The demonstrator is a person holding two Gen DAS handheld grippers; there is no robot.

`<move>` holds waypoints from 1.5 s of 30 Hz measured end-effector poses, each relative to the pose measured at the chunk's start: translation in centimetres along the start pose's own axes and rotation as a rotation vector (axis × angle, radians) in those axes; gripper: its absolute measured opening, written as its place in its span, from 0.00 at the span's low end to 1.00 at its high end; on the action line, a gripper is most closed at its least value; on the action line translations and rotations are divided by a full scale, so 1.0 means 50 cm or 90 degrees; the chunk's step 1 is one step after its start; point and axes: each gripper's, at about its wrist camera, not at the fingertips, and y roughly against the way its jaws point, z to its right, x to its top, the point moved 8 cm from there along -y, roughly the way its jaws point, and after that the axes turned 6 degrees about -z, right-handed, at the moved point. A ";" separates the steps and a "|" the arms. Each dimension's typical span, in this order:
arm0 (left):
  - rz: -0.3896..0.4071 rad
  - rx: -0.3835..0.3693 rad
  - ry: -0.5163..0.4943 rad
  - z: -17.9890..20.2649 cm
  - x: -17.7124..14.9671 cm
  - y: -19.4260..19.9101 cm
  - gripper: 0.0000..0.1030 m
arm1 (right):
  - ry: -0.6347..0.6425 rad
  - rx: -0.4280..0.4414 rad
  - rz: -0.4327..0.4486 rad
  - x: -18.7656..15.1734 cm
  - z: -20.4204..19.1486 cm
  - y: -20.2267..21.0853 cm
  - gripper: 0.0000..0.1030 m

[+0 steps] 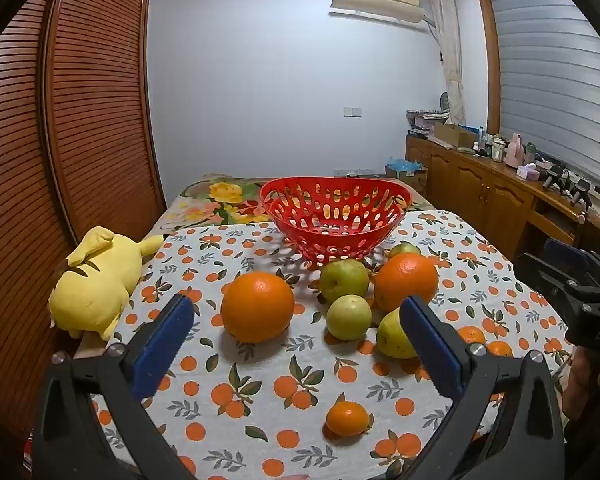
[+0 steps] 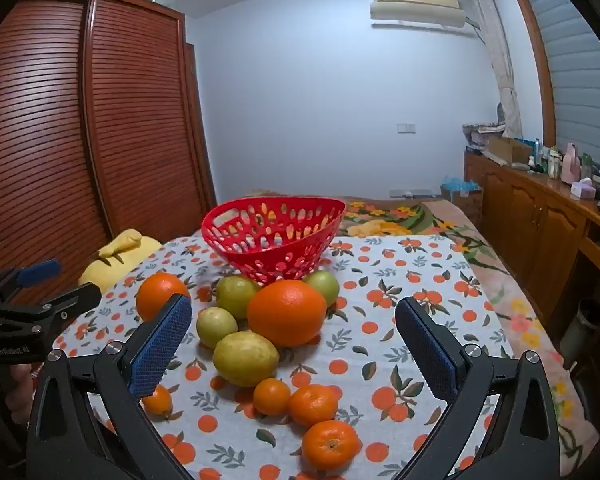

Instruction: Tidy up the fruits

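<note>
A red perforated basket (image 1: 335, 216) (image 2: 274, 236) stands empty at the far end of the table. In front of it lie two big oranges (image 1: 257, 307) (image 2: 287, 313), green-yellow fruits (image 1: 348, 317) (image 2: 245, 357) and small mandarins (image 1: 347, 418) (image 2: 330, 444). My left gripper (image 1: 296, 344) hovers open above the near part of the table, with the left orange ahead between its blue pads (image 1: 164, 346). My right gripper (image 2: 294, 350) is open too, over the fruit cluster, nothing touching its pads (image 2: 426, 350). Each gripper shows at the edge of the other's view.
The table wears an orange-print cloth (image 1: 260, 392). A yellow plush toy (image 1: 96, 284) lies at the table's left edge beside a wooden slatted wardrobe (image 1: 60, 140). A bed with a floral cover (image 2: 400, 216) lies behind, and a cluttered wooden sideboard (image 2: 540, 208) runs along the right wall.
</note>
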 end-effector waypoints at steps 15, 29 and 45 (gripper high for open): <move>-0.003 -0.001 -0.001 0.000 -0.001 0.006 1.00 | -0.002 0.000 0.003 -0.003 0.001 0.006 1.00; 0.002 -0.001 -0.001 0.002 0.007 0.010 1.00 | -0.003 -0.003 0.003 -0.002 -0.001 0.011 1.00; 0.009 0.001 -0.004 0.008 0.012 0.020 1.00 | -0.003 -0.002 0.004 0.002 0.001 0.013 1.00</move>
